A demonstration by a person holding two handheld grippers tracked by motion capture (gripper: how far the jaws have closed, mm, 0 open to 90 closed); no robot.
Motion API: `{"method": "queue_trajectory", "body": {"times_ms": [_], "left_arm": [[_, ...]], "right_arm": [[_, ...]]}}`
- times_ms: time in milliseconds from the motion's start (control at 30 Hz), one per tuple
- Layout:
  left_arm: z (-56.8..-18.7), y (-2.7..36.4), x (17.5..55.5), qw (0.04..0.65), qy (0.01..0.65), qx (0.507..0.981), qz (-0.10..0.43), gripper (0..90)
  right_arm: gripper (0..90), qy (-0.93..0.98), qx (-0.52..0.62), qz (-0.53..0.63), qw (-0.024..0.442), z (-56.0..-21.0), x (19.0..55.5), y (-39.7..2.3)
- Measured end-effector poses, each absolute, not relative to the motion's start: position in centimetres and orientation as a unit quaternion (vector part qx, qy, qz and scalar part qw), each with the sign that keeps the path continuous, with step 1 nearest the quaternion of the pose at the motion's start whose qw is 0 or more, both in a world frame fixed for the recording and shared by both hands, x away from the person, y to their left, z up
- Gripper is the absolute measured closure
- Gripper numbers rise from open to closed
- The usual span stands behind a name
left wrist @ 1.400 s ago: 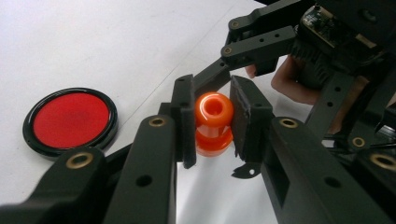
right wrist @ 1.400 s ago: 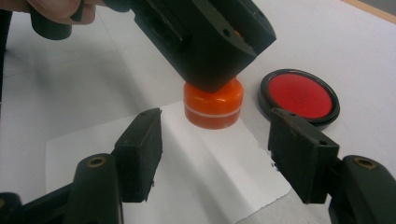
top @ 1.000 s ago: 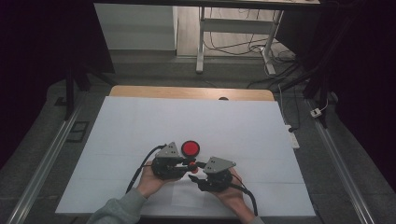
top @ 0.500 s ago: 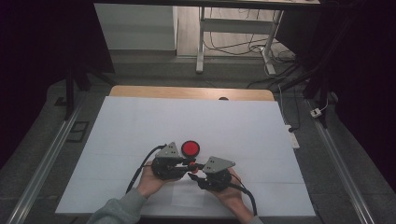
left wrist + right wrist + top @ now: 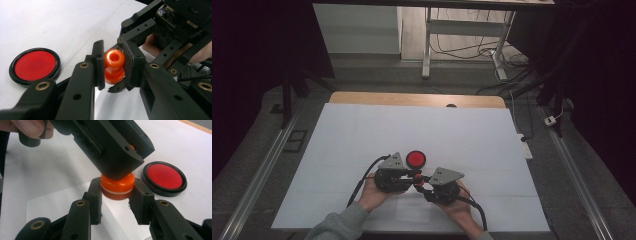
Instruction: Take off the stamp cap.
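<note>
Near the front edge of the white tabletop, in the high view, the left gripper and the right gripper are held tip to tip, each in one of the person's hands. A small orange piece is seen between them, and a red disc with a black rim lies just beyond.

From the left gripper view, the left gripper is seen with its fingers clamped on the orange piece, whose hollow end is turned toward the camera. The red disc lies flat to the left.

From the right gripper view, the right gripper is seen with its fingers closed on the wide base of the orange piece. The left gripper's fingers are pressed on the piece from above. The red disc lies just beside, on the right.
</note>
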State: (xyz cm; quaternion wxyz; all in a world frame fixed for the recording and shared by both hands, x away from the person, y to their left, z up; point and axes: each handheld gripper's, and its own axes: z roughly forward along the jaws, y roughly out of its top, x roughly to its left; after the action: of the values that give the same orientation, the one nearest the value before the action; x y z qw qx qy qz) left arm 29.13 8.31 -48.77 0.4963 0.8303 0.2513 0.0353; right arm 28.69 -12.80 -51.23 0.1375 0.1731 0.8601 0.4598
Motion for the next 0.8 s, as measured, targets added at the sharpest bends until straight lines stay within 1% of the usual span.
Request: {"method": "queue_trajectory", "body": {"times_ms": [800], "left_arm": [[-48.78,8.44,29.06,0.502,0.250,0.827,0.034,72.5]], "right_arm": [[64.3,0.857,0.177,0.460,0.149,-51.18,28.34,-12.80]]}}
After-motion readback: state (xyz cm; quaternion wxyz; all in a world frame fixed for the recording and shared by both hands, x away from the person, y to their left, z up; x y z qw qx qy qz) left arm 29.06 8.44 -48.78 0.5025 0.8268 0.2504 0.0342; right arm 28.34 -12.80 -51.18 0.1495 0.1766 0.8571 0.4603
